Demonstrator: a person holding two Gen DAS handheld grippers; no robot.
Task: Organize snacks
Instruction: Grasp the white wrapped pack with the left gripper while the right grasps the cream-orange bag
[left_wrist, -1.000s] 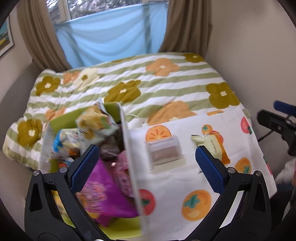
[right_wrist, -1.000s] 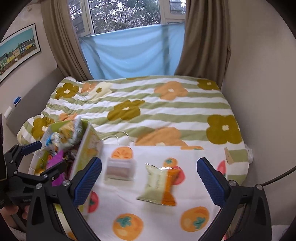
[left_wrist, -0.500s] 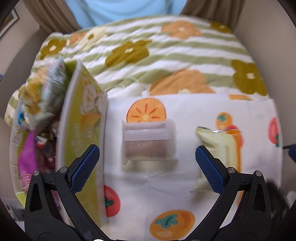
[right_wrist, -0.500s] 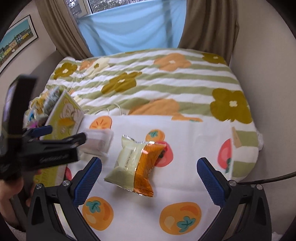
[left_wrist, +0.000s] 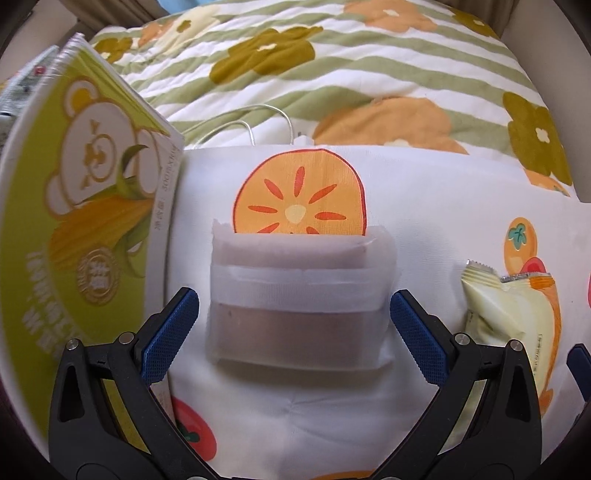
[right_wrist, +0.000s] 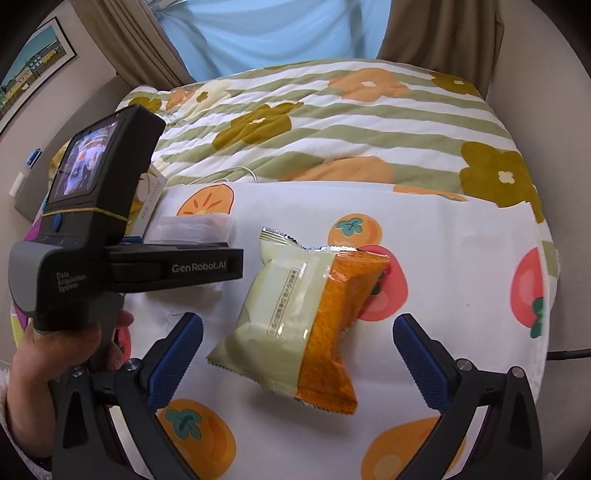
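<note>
A glossy green carton (left_wrist: 85, 236) stands at the left. The left gripper (left_wrist: 295, 321) – jaws spread – flanks a frosted, soft-wrapped brown cake (left_wrist: 299, 299) on the persimmon-print cloth (left_wrist: 424, 206). The right gripper (right_wrist: 295, 347), equally wide, brackets a crinkly cream-and-orange packet (right_wrist: 295, 321).

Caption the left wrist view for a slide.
Open left gripper straddles a translucent wrapped snack on the persimmon-print cloth.

The left wrist view looks steeply down, very close over the translucent snack pack (left_wrist: 299, 314) beside the green box (left_wrist: 85, 229). The right wrist view sits higher and further back, facing the bed (right_wrist: 332, 122) and window. Both share the persimmon-print cloth (left_wrist: 443, 206) and the orange-and-cream packet (right_wrist: 295, 325).
</note>
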